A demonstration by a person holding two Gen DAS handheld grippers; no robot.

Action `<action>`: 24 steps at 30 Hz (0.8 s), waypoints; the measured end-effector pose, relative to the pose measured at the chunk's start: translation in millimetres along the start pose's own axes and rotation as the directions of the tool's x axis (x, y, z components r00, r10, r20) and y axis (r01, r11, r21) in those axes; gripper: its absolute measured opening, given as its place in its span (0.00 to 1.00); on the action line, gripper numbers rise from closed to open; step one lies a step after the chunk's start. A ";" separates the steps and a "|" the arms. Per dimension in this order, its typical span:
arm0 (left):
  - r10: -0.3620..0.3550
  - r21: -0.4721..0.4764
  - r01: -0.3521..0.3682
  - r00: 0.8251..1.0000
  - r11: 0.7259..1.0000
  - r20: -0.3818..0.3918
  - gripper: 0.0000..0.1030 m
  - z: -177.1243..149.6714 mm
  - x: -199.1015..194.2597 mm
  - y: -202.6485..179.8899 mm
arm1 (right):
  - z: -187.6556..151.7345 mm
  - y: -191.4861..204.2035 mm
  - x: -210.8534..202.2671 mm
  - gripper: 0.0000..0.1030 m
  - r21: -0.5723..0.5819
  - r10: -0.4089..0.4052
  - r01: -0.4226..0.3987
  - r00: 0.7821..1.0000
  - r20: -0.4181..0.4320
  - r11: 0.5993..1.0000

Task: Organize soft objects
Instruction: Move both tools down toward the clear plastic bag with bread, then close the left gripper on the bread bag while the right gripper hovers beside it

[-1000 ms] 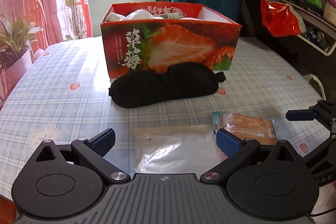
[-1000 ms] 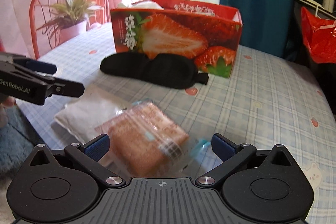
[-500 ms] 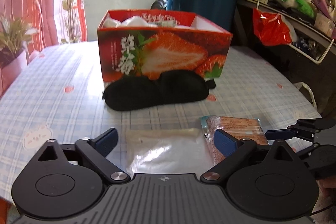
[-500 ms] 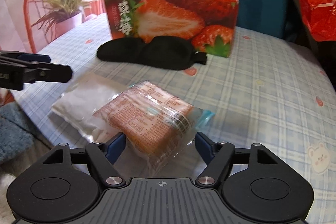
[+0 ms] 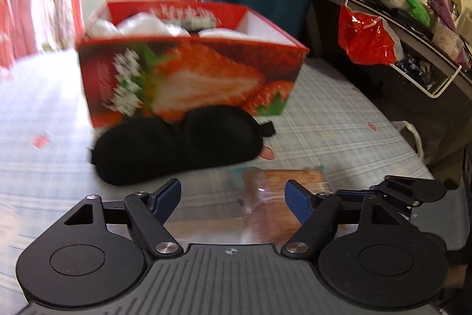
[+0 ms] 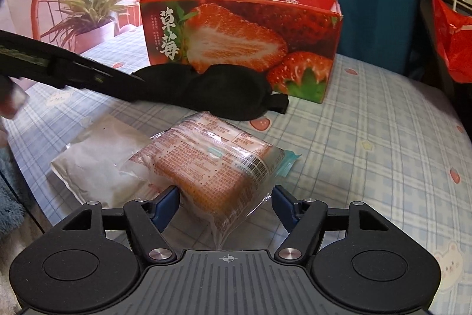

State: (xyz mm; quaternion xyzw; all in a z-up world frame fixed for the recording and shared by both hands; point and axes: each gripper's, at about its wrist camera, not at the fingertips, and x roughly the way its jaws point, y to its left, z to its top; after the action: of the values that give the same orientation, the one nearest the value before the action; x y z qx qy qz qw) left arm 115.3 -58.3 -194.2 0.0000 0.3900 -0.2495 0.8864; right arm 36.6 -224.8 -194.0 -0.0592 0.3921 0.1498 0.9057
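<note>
Some white soft stuff already in red strawberry-print cardboard box point(image 6: 242, 28). Still out: black padded eye mask point(image 6: 206, 93), flat white pouch point(image 6: 100, 155). Right gripper point(image 6: 225, 204) clamped on orange plastic-wrapped pack point(image 6: 212, 164); left gripper point(image 5: 233, 197) has just been closing, nothing gripped.

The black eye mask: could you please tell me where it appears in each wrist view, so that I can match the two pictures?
Left wrist view: the black eye mask lies left of centre, blurred, right before the strawberry box.
Right wrist view: the mask lies centre, above the orange packet; its left end is hidden by the left gripper's dark arm.
Shared landmark: the strawberry box.
</note>
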 end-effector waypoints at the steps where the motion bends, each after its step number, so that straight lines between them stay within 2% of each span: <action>1: -0.016 -0.016 0.015 1.000 1.000 -0.016 0.74 -1.4 7.4 -0.3 | 0.4 -1.9 1.3 0.64 0.004 0.004 -0.004 1.000 0.004 1.000; 5: -0.081 -0.083 0.075 0.995 0.994 -0.061 0.69 -8.1 32.8 -0.1 | 4.7 -10.6 9.4 0.64 -0.012 0.017 -0.017 1.000 0.019 1.000; 10: -0.120 -0.104 0.112 0.990 0.988 -0.077 0.64 -13.4 52.3 1.7 | 7.9 -17.6 15.9 0.65 -0.019 0.039 -0.038 0.999 0.037 0.999; 14: -0.160 -0.134 0.151 0.985 0.979 -0.061 0.47 -12.3 57.1 5.4 | 6.1 -17.3 16.5 0.63 -0.003 0.044 -0.044 0.997 0.064 0.999; 17: -0.152 -0.115 0.145 0.987 0.983 -0.054 0.43 -10.3 56.5 1.3 | 5.6 -15.5 16.1 0.61 -0.003 0.038 -0.038 0.996 0.078 0.999; 24: -0.171 -0.081 0.167 0.984 0.983 -0.043 0.42 -10.0 54.2 -5.0 | 8.3 -4.6 14.6 0.52 -0.041 0.031 -0.027 0.995 0.100 0.999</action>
State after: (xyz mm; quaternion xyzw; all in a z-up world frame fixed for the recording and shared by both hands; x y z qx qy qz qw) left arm 137.1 -84.7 -237.7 -0.0612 0.4198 -0.3087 0.8513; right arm 53.3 -224.1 -199.0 -0.0638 0.3440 0.1736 0.9206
